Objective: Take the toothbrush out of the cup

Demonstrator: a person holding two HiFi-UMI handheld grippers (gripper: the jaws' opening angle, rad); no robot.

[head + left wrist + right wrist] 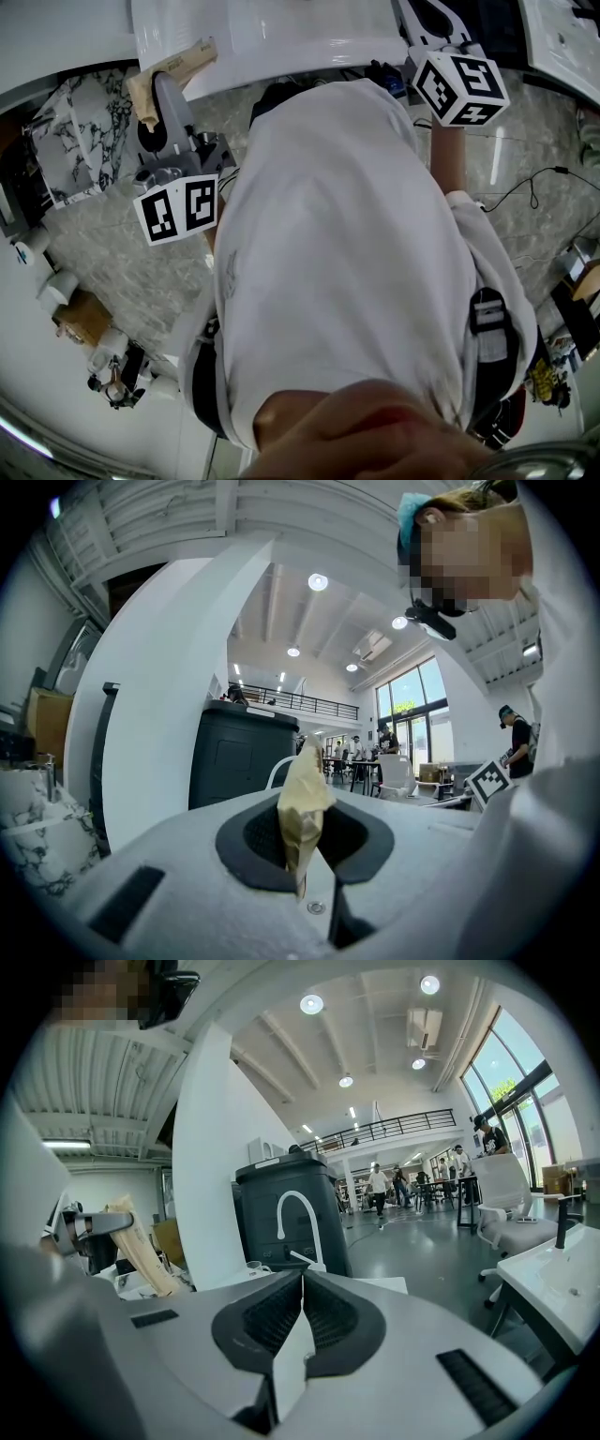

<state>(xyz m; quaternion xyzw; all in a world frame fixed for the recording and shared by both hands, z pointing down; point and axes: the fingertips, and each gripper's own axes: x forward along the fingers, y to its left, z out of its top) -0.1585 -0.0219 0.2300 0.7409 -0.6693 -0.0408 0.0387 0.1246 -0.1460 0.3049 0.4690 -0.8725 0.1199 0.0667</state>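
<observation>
left hand-held gripper (301, 850) clamped on tan wrapped stick (305, 803), probably the toothbrush. right hand-held gripper (302, 1321) jaws together, empty. No cup in view; next: set-down.

No text, label, brand, number or sign can be read in any view.

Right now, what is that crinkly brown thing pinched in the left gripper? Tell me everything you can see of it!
It is a long, thin packet of crinkly tan paper, wrinkled and a bit crushed. The left gripper is shut on it, its dark ribbed pads squeezing both sides, and one end pokes out past the jaws. In the right gripper view it slants. Nothing else touches it. What is inside the paper cannot be seen.
</observation>
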